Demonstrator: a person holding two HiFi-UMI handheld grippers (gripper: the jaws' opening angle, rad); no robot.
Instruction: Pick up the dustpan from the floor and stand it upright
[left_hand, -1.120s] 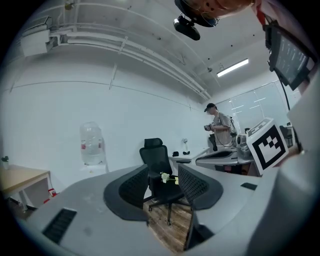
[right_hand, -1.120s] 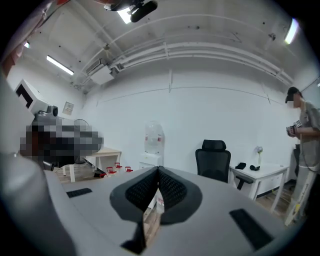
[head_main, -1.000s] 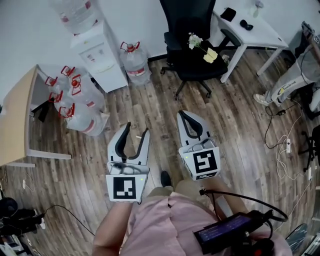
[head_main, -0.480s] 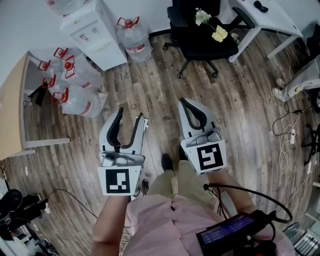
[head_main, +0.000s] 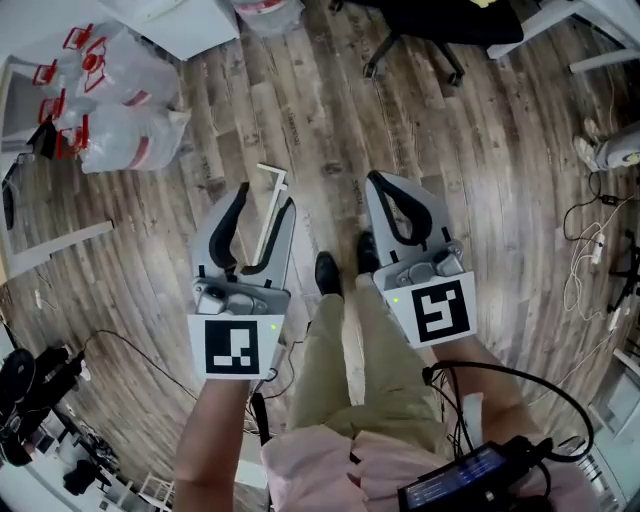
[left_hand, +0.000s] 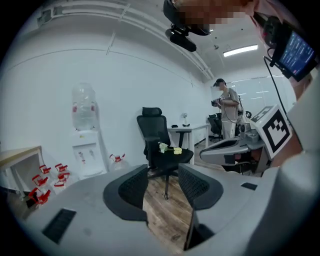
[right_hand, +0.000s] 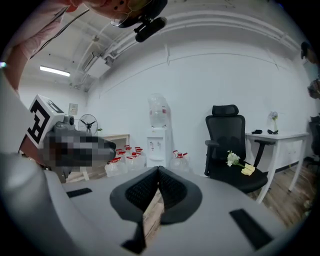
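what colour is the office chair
Office chair: black, clearest in the left gripper view.

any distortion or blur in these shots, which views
Head view: wide-angle bend, the floor planks curve toward the edges. Left gripper view: fisheye circle with black corners. Right gripper view: same fisheye, and the ceiling light shows as a bright strip.

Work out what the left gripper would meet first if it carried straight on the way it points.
Probably the wood floor, which shows between the open jaws of the left gripper; the black office chair stands beyond it. Depth is unclear.
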